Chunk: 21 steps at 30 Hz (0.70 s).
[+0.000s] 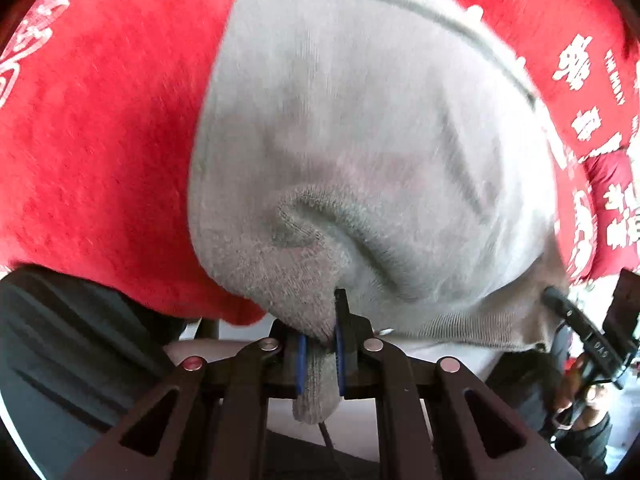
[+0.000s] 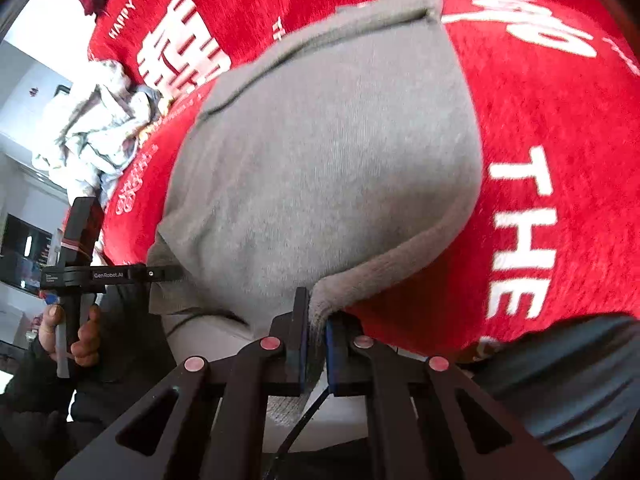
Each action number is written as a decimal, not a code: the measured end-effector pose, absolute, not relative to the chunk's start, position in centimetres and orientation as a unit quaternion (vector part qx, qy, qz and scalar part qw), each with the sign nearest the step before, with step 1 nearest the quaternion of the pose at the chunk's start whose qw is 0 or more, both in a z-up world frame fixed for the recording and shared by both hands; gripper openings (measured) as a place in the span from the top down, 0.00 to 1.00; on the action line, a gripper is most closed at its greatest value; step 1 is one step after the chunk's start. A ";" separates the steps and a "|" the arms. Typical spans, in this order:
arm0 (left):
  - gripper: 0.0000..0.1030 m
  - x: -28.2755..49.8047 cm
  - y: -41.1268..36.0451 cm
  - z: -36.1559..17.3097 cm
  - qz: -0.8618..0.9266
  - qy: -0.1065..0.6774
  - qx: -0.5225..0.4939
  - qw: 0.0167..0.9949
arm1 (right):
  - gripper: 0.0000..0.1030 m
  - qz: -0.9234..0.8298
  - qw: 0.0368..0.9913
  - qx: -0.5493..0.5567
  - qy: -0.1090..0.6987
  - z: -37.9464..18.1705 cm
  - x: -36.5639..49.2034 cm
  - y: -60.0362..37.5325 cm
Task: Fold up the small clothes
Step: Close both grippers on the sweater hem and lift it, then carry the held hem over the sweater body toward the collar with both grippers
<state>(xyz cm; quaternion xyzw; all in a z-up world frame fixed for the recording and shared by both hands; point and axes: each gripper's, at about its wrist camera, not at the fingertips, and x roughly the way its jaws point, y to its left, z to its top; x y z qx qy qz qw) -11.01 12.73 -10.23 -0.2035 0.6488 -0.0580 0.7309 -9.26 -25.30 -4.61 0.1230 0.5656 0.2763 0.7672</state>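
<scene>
Left wrist view, left to right: at the lower left we log a dark ribbed sleeve (image 1: 60, 340), presumably the person's own clothing; above it, filling the left and top of the frame, a red plush cloth (image 1: 100, 160) with white printed characters, which serves as the work surface. At centre lies the grey knit garment (image 1: 360, 140), the piece to be folded, spread over the red cloth with a thick hem bunched toward the bottom centre. There the left gripper (image 1: 320, 352) is clenched on that corner, a tongue of knit hanging out below its blue pads (image 1: 301, 364); we judge the hold is meant to carry this corner over for a fold. At the lower right edge we note the right gripper (image 1: 580, 328) and the hand (image 1: 576, 400) on its handle, blurred, so detail there is uncertain. Right wrist view, left to right: at the upper left, a pale crumpled heap of clothes (image 2: 100, 132) waits on the red cloth, likely the remaining items; at the lower left, the left gripper seen from the side, its handle in a hand (image 2: 72, 340). The grey garment fills the centre, and at bottom centre the right gripper (image 2: 316, 344) grips the opposite hem corner. Both corners pinched together suggest a symmetrical lift.
</scene>
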 end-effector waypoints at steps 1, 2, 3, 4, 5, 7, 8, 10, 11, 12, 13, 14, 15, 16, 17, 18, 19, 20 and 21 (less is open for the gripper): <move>0.89 -10.9 13.2 -9.7 -0.057 0.640 -0.208 0.737 | 0.93 0.279 0.771 0.126 0.558 -4.1 -9.2 -25.7; 0.89 -11.0 13.9 -8.9 -0.055 0.628 -0.216 0.746 | 0.93 0.281 0.778 0.129 0.547 -3.5 -9.2 -26.3; 0.89 -11.0 14.3 -8.6 -0.054 0.621 -0.223 0.750 | 0.93 0.281 0.782 0.132 0.541 -3.2 -9.0 -26.5; 0.89 -10.8 14.9 -8.4 -0.053 0.615 -0.230 0.752 | 0.93 0.279 0.784 0.136 0.538 -2.9 -8.8 -26.3; 0.89 -10.7 15.6 -8.1 -0.052 0.610 -0.239 0.754 | 0.93 0.280 0.784 0.146 0.534 -2.7 -8.7 -26.7; 0.89 -10.0 17.6 -8.5 -0.058 0.601 -0.263 0.752 | 0.93 0.280 0.783 0.173 0.527 -2.6 -8.4 -27.8; 0.89 -10.1 18.2 -8.4 -0.064 0.596 -0.276 0.751 | 0.93 0.281 0.782 0.188 0.524 -2.5 -8.3 -28.0; 0.89 -11.0 18.8 -7.9 -0.068 0.594 -0.281 0.751 | 0.93 0.281 0.781 0.199 0.521 -2.4 -8.3 -28.2; 0.89 -11.8 19.2 -7.7 -0.071 0.595 -0.278 0.751 | 0.93 0.281 0.782 0.196 0.521 -2.3 -8.4 -28.2; 0.89 -11.9 19.2 -7.5 -0.075 0.595 -0.274 0.751 | 0.93 0.284 0.781 0.190 0.523 -2.1 -8.6 -28.3; 0.89 -12.1 19.2 -7.2 -0.083 0.594 -0.272 0.752 | 0.93 0.285 0.781 0.184 0.523 -2.0 -8.7 -27.9; 0.89 -11.8 17.8 -6.9 -0.091 0.591 -0.268 0.755 | 0.93 0.289 0.781 0.178 0.524 -1.8 -9.0 -27.8; 0.89 -11.7 17.5 -6.7 -0.096 0.590 -0.264 0.758 | 0.93 0.296 0.779 0.177 0.523 -1.7 -9.2 -27.8; 0.89 -12.0 17.4 -6.3 -0.103 0.587 -0.258 0.760 | 0.93 0.302 0.778 0.177 0.522 -1.5 -9.3 -27.9; 0.89 -12.4 17.4 -6.1 -0.110 0.585 -0.255 0.762 | 0.93 0.310 0.777 0.177 0.518 -1.2 -9.4 -28.1; 0.89 -11.9 17.0 -6.0 -0.114 0.582 -0.253 0.765 | 0.93 0.316 0.776 0.184 0.514 -1.0 -9.4 -28.3; 0.89 -12.2 16.8 -5.6 -0.118 0.579 -0.251 0.767 | 0.93 0.321 0.776 0.199 0.506 -0.6 -9.4 -28.8; 0.89 -12.5 17.1 -5.2 -0.121 0.576 -0.250 0.769 | 0.93 0.322 0.777 0.213 0.498 -0.3 -9.3 -29.2; 0.89 -12.8 17.3 -5.1 -0.120 0.574 -0.250 0.770 | 0.93 0.323 0.777 0.227 0.491 -0.1 -9.2 -29.8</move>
